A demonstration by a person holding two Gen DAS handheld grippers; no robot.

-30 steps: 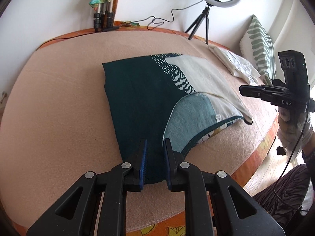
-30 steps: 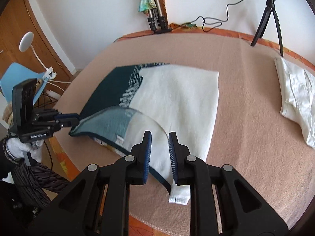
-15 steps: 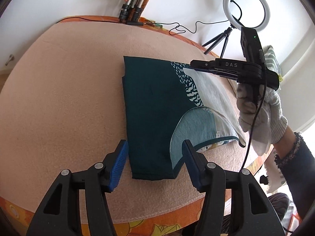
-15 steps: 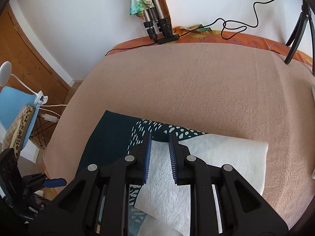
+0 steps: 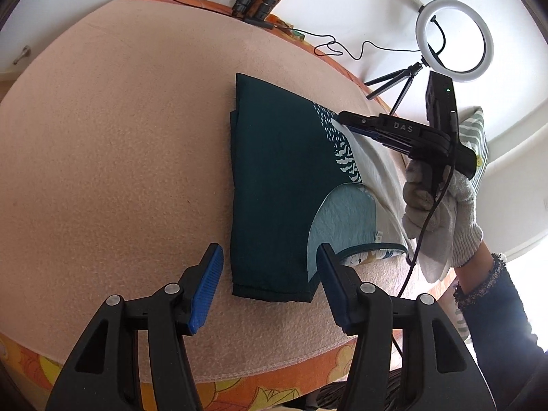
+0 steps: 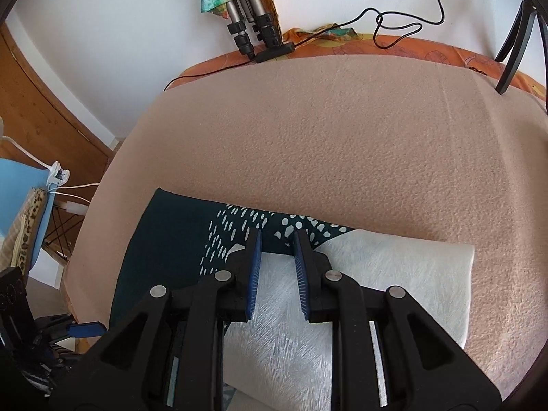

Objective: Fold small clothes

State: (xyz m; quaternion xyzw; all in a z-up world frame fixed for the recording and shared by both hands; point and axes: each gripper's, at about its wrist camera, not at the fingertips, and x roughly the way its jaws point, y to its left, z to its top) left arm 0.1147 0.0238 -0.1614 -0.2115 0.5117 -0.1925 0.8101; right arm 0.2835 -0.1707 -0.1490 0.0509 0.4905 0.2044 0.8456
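A small garment, dark teal with a white panel and a spotted band, lies folded flat on the pink blanket. My left gripper is open wide just above the garment's near corner, which lies between the fingers without touching them. My right gripper, in a gloved hand, hovers over the garment's far edge on the spotted band. Its jaws are opening slightly from a narrow gap, and the pads grip nothing. The right gripper's tip also shows in the left wrist view.
A ring light on a small tripod stands at the far right edge, with a black cable running along the back. Folded tripod legs lean on the wall. A striped pillow and a blue chair flank the bed.
My left jaws have spread wide and the wrist has rolled. My right gripper has swung from the garment's near side across to its far edge.
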